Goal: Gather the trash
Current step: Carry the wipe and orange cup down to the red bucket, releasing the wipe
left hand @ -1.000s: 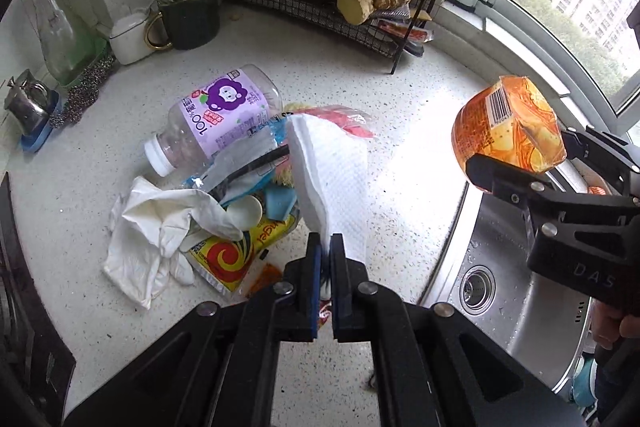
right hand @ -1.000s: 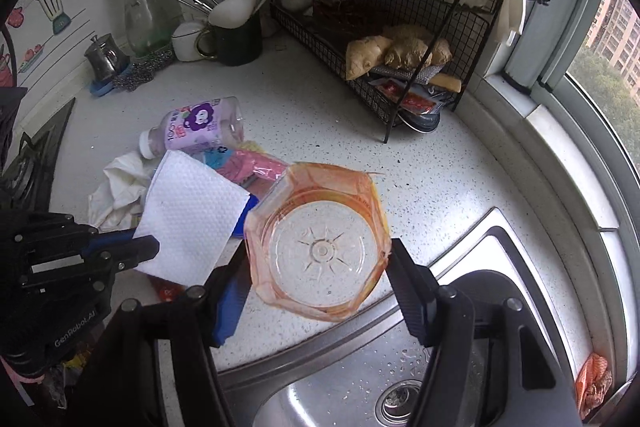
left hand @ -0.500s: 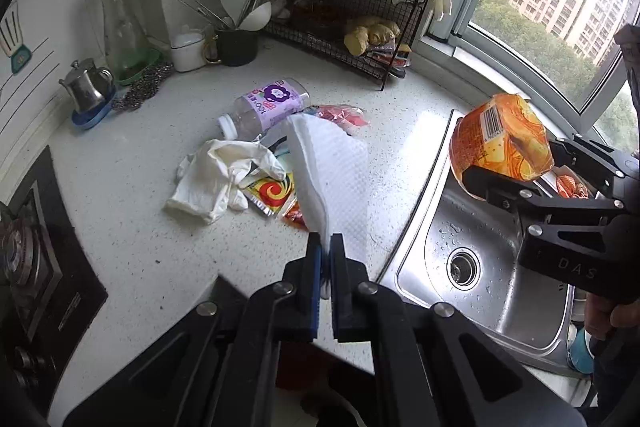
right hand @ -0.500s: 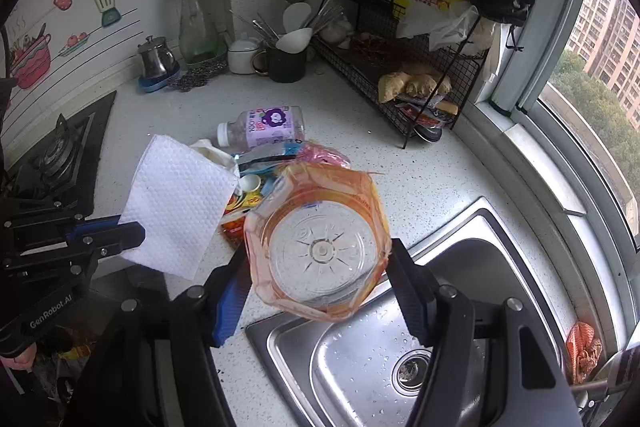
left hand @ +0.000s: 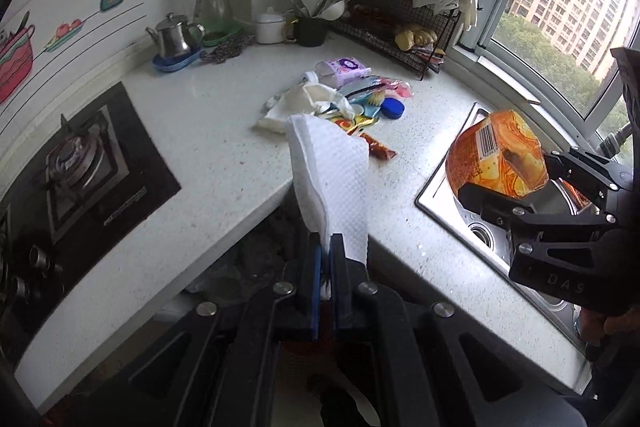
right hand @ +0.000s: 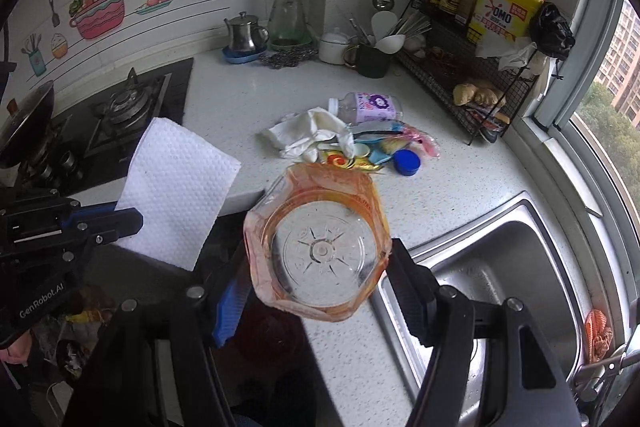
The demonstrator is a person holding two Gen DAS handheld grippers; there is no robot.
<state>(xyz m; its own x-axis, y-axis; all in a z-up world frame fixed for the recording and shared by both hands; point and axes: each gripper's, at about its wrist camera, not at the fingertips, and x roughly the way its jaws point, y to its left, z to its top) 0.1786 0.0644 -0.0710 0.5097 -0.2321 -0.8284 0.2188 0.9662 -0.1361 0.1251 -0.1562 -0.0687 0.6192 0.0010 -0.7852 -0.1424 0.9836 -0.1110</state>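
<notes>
Left gripper: fingers pinched tight on bottom edge of a white paper towel; sheet stands up limp above them, now out past the bench edge.
Right gripper: fingers about half open, clamped on both sides of a crumpled orange plastic cup; clear base faces the cam. In left cam the cup hangs over the near corner of the sink.
Change vs a sec ago: both hands have pulled back and a bit up from the trash pile; pile was close under the fingers, now sits mid-bench, well apart. Grips same, nothing dropped.
Below: dark gap in front of the bench, under both grippers; something red and some clutter down there, prob. a bin or bag, can't tell for sure.
Left on bench: purple-label bottle, white glove, blue cap, yellow wrapper, small red-brown sachet, pinkish plastic bits. All still to collect.
Meaning for task: two pieces lifted off, carry leg under way, not yet dropped. Judged early-mid; several more trips needed.
Next, prob.: get both loads over the bin, open fingers. Towel is light, may cling or drift; cup is squashed, may spring when let go.
Not trash, leave: kettle, glass jar, mug of utensils, wire rack.
</notes>
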